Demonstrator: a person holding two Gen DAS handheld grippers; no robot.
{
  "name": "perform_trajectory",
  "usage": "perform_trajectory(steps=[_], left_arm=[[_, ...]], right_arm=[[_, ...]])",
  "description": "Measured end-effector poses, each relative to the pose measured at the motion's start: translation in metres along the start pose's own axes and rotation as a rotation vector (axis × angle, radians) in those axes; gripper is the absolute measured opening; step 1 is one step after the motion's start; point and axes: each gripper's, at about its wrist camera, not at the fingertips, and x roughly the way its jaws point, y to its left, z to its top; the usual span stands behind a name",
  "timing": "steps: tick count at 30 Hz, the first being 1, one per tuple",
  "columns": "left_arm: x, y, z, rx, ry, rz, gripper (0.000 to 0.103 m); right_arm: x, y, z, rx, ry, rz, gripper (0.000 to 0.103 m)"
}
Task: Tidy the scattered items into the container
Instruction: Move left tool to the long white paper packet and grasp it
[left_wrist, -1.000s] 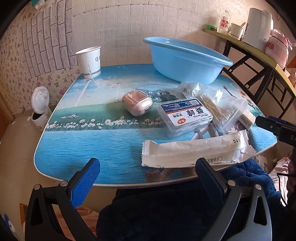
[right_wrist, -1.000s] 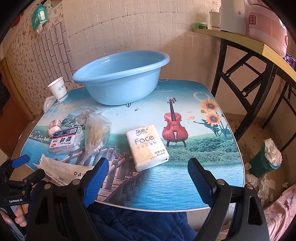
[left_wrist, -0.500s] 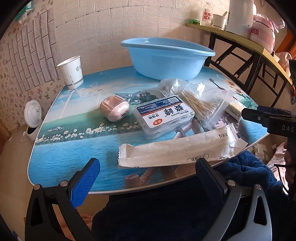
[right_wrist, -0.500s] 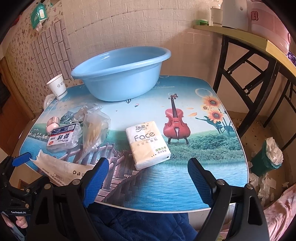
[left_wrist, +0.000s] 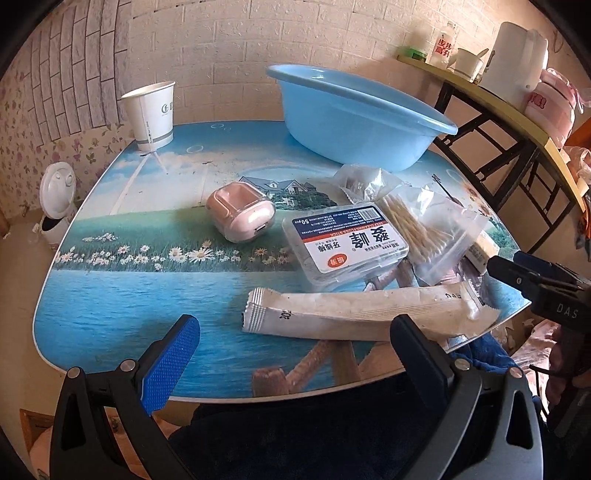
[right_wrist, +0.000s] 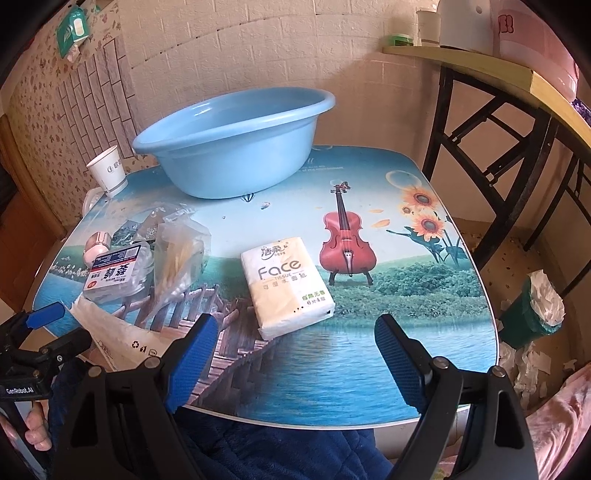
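A light blue basin (right_wrist: 236, 147) sits at the far side of the desk (right_wrist: 369, 354), empty. Nearer than the basin lie a tissue pack (right_wrist: 288, 286), floss box (left_wrist: 345, 245), cotton swab bag (left_wrist: 424, 229), pink case (left_wrist: 242, 214) and long white packet (left_wrist: 362, 314). The left gripper (left_wrist: 295, 350) and right gripper (right_wrist: 295, 354) hover at the desk's near edge, jaws wide open, holding nothing.

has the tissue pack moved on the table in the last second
No. The tissue pack lies just left of the printed violin, as it did a second ago; only the camera view differs slightly.
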Motion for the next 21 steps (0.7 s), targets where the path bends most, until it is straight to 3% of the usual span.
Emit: perform_trajectory(steps=[5,13,18,21], left_arm=[[-0.002,0.006,0.002,0.015,-0.017,0.033,0.103],[-0.012,-0.005,-0.006,0.162,-0.043,-0.044,0.103],[-0.006,-0.008,-0.007,0.152,-0.011,-0.075,0.103],[-0.004,-0.005,-0.005,0.093,0.009,-0.116,0.103]], right_arm=[[0.001,-0.001,0.000,0.001,0.002,-0.001,0.088],[0.006,-0.004,0.000,0.011,0.010,0.003,0.088],[0.007,-0.004,0.000,0.012,0.012,0.005,0.088],[0.008,-0.004,-0.001,0.012,0.016,0.005,0.088]])
